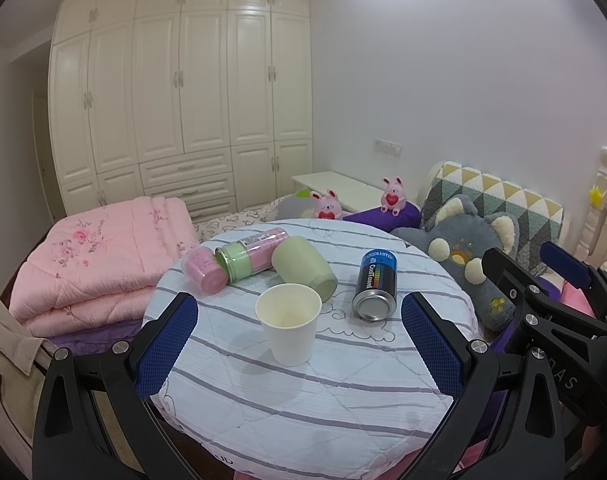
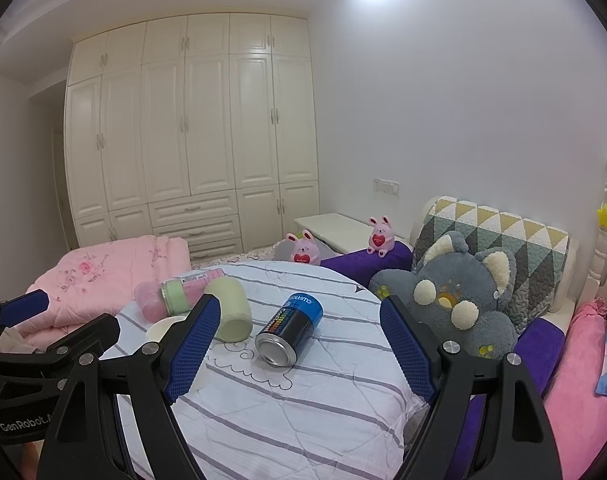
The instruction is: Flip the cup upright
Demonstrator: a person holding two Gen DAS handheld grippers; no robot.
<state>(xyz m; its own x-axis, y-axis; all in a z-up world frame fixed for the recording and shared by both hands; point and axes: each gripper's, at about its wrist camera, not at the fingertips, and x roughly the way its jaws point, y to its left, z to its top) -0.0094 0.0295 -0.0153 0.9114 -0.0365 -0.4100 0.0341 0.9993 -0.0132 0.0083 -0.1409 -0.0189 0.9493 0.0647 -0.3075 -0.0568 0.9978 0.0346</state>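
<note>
Striped cloth (image 1: 303,392) covers the round table before a cream wardrobe (image 1: 183,92).

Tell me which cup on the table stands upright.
The white paper cup, mouth up. The green cup and the pink one lie on their sides.

Left gripper (image 1: 299,340): black plastic frame, triangular cut-outs behind the fingers, blue textured pads (image 1: 165,348), silver screws behind the pads | Right gripper (image 2: 299,354): same black frame, blue pads (image 2: 191,350), silver screws | White "GenRobot" lettering on the left gripper's body, seen beside the right fingers
</note>
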